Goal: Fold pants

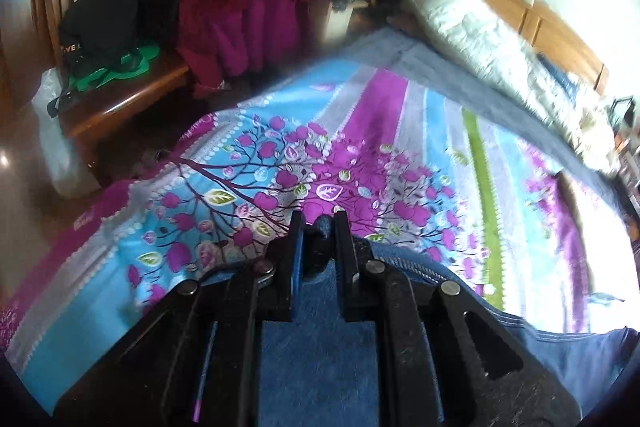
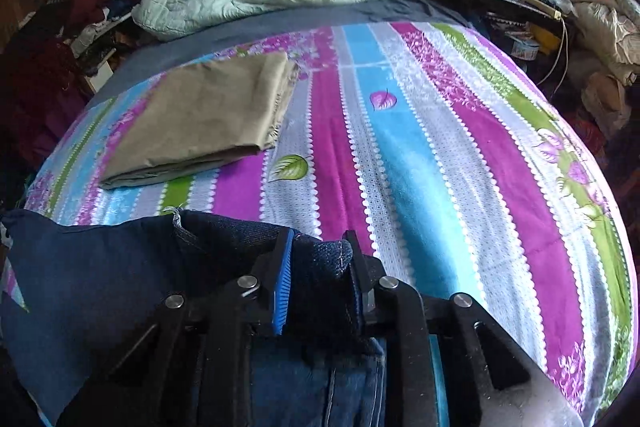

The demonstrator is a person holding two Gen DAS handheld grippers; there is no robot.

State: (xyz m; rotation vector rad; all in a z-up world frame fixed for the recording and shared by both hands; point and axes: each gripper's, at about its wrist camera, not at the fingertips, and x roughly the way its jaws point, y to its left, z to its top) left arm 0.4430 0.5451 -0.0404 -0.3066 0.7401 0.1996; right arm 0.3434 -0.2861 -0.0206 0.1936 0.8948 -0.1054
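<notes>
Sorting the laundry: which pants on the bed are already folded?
The tan pants, lying flat in a neat rectangle; the dark jeans are bunched in the right hand-held gripper.

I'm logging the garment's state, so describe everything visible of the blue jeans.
The blue jeans are dark denim with lighter stitched seams. A bunched fold sits clamped in the right gripper, another in the left gripper. The cloth drapes toward the cameras over the striped floral bedsheet, apart from the folded tan pants.
</notes>
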